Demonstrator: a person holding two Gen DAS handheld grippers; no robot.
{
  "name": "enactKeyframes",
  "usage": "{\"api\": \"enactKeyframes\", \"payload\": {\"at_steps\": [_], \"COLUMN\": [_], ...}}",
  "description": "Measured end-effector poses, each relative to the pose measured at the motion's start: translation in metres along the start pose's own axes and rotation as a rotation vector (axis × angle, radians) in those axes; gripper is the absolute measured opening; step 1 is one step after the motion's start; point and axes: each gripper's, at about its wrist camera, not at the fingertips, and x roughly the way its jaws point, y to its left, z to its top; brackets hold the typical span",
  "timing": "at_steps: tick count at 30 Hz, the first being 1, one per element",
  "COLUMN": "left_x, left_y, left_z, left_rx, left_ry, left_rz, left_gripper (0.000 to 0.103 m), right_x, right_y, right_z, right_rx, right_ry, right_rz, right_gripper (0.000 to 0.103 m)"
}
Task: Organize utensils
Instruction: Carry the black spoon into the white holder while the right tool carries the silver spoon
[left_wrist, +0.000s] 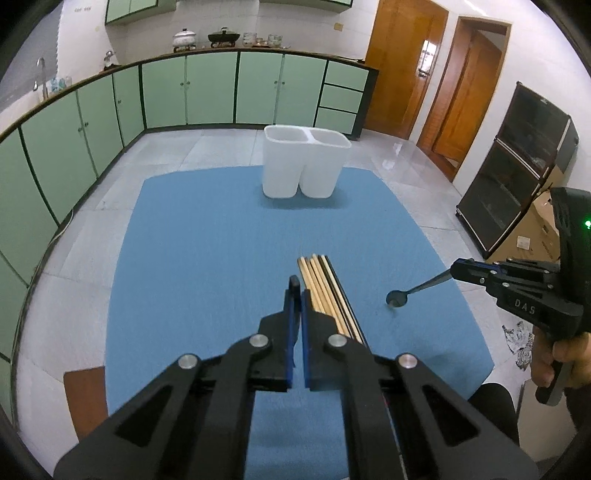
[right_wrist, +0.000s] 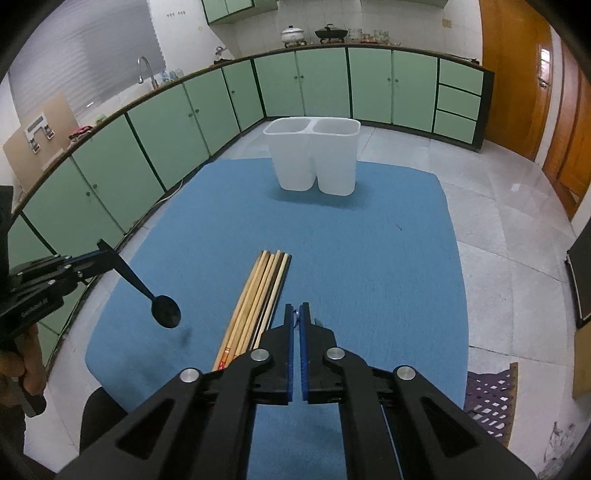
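Note:
A white two-compartment holder (left_wrist: 303, 162) (right_wrist: 314, 158) stands upright at the far end of a blue mat (left_wrist: 207, 258) (right_wrist: 369, 258). A bundle of wooden and dark chopsticks (left_wrist: 325, 288) (right_wrist: 258, 295) lies on the mat near me, between the two grippers. My left gripper (left_wrist: 298, 291) (right_wrist: 107, 254) is shut on the handle of a black spoon (right_wrist: 166, 312), whose bowl hangs above the mat. My right gripper (right_wrist: 296, 310) (left_wrist: 452, 273) is shut on the handle of a shiny metal spoon (left_wrist: 395, 298), bowl down and forward above the mat. In each gripper's own view, its spoon is almost hidden.
Green cabinets (left_wrist: 207, 92) curve around the back and left. Wooden doors (left_wrist: 402, 66) and a black glass-front cabinet (left_wrist: 517, 166) stand on the right. A brown board (left_wrist: 85, 395) lies by the mat's near left corner, a woven mat (right_wrist: 487, 398) at the near right.

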Motion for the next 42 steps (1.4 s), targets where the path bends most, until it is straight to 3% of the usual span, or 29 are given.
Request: {"api": "enactKeyframes", "payload": {"at_steps": [6,10,17,22,27,34,36,37,39,42], "left_x": [-0.003,-0.002,0.010,0.042,0.102,0.164,0.166,0.164,0.154,0.133], "left_y": [-0.003,-0.008,-0.010,-0.004,0.005,0.020,0.024,0.027,0.031,0.035], "left_z": [0.028,0.064,0.155,0.206,0.230,0.220,0.216,0.215,0.210,0.209], "left_rx": [0.034,0.064,0.064,0.010,-0.015,-0.036,-0.044,-0.047,-0.055,-0.062], "left_ry": [-0.027,-0.072,-0.198,-0.257,-0.229,-0.130,-0.120,-0.119,-0.140,-0.155], "left_rz": [-0.018,-0.021,-0.004,-0.001,0.001,-0.001,0.000,0.005,0.020,0.017], "left_gripper": [0.003,0.003,0.003,0.003,0.003,0.004,0.012,0.029,0.046,0.051], "right_x": [-0.009,-0.022,-0.032,0.002,0.055,0.111,0.117,0.116,0.111,0.092], "right_y": [-0.003,0.000,0.000,-0.018,-0.044,-0.076,-0.083,-0.087,-0.088,-0.088], "right_z": [0.025,0.059,0.155,0.208,0.230,0.227,0.221,0.218,0.219,0.212], "right_rx": [0.014,0.007,0.006,0.036,0.080,0.151,0.164,0.166,0.171,0.163], "right_ry": [0.004,-0.025,-0.146,-0.183,-0.165,-0.080,-0.069,-0.073,-0.083,-0.108], "right_rz": [0.019,0.023,-0.005,-0.037,-0.050,-0.023,-0.032,-0.039,-0.043,-0.059], "right_gripper": [0.003,0.003,0.003,0.003,0.003,0.003,0.006,0.012,0.023,0.029]}}
